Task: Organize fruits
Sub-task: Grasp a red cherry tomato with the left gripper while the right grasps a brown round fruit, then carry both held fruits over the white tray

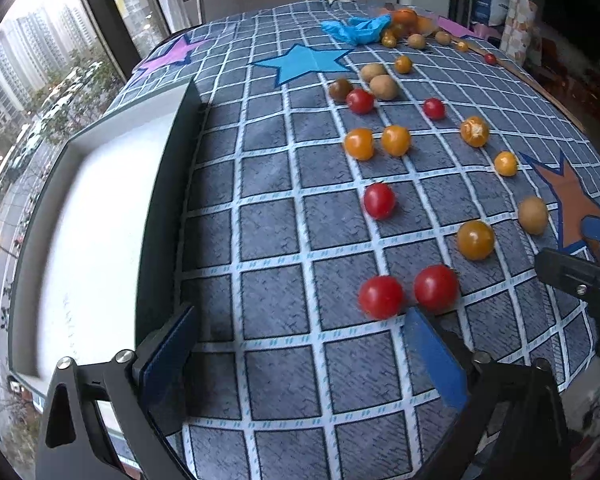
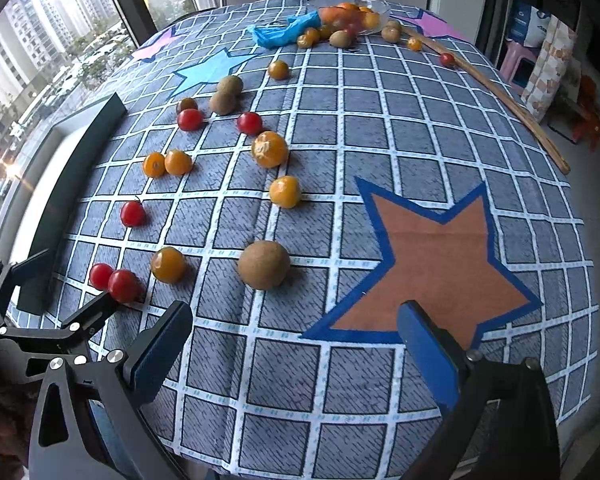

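Note:
Red cherry tomatoes, orange fruits and brown kiwis lie scattered on a blue checked tablecloth [image 1: 276, 208]. My left gripper [image 1: 300, 344] is open and empty; two red tomatoes [image 1: 381, 297] lie just beyond its right finger. My right gripper [image 2: 296, 340] is open and empty, a brown kiwi [image 2: 263, 265] just ahead between its fingers. An orange fruit [image 2: 168, 265] and the two tomatoes [image 2: 123, 285] lie to the kiwi's left. The left gripper also shows in the right wrist view [image 2: 64, 292].
A white tray with a dark rim [image 1: 168, 184] sits at the table's left edge by the window. A clear bowl of fruit [image 2: 350, 14] and a blue bag [image 2: 278, 34] are at the far end. A wooden stick [image 2: 496, 92] lies along the right edge.

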Demonstrator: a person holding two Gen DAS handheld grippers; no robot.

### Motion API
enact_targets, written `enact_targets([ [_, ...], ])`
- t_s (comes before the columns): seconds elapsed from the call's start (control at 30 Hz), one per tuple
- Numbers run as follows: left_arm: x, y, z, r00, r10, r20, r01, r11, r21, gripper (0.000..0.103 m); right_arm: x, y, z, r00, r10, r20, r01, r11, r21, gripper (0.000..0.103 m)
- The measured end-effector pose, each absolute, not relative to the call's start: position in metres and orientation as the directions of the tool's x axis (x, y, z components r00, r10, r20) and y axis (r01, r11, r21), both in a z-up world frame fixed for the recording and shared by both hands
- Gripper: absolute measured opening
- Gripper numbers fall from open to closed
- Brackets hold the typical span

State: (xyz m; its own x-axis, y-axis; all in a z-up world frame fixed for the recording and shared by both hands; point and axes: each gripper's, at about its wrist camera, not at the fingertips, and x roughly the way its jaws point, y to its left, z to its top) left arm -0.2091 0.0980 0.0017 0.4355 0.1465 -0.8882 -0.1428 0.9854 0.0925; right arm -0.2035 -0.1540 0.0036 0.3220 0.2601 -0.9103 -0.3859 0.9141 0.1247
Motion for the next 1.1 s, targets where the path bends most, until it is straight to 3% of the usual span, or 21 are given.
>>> enact_targets([
  [0.13,-0.206,0.092,0.003,0.445,0.139,-0.885,-0.121,0.988,0.094,0.089,-0.202,-0.149,0.002,0.320,0.265,-0.909,-0.396,0.910,0.125,0.099],
  [0.2,-0.206,0.090,0.005,0.451,0.104,-0.887,-0.104,0.993,0.063,0.077,-0.200,-0.147,0.000,0.312,0.273,-0.910,-0.402,0.906,0.134,0.088],
  [0.3,-0.205,0.087,0.006,0.449,0.099,-0.888,-0.100,0.993,0.061,0.073,-0.200,-0.142,0.001,0.327,0.258,-0.909,-0.415,0.903,0.108,0.082],
  [0.37,-0.206,0.086,0.006,0.450,0.069,-0.890,-0.089,0.995,0.032,0.059,-0.200,-0.138,0.001,0.332,0.255,-0.908,-0.428,0.899,0.096,0.077],
  [0.43,-0.207,0.083,0.007,0.451,0.045,-0.892,-0.075,0.997,0.013,0.049,-0.201,-0.134,0.002,0.341,0.241,-0.909,-0.439,0.896,0.073,0.069],
  [0.53,-0.209,0.074,0.009,0.458,0.017,-0.889,-0.037,0.999,0.000,0.027,-0.203,-0.130,0.003,0.353,0.233,-0.906,-0.456,0.888,0.051,0.048],
  [0.57,-0.210,0.073,0.009,0.461,0.014,-0.888,-0.030,1.000,0.000,0.022,-0.203,-0.129,0.003,0.354,0.240,-0.904,-0.463,0.885,0.054,0.036],
  [0.6,-0.209,0.072,0.009,0.461,0.013,-0.887,-0.026,1.000,0.001,0.022,-0.203,-0.130,0.003,0.352,0.246,-0.903,-0.464,0.884,0.060,0.029],
  [1.1,-0.225,0.109,0.038,0.503,-0.022,-0.864,-0.099,0.992,-0.082,0.022,-0.208,-0.136,0.024,0.289,0.369,-0.883,-0.437,0.872,0.221,0.030],
])
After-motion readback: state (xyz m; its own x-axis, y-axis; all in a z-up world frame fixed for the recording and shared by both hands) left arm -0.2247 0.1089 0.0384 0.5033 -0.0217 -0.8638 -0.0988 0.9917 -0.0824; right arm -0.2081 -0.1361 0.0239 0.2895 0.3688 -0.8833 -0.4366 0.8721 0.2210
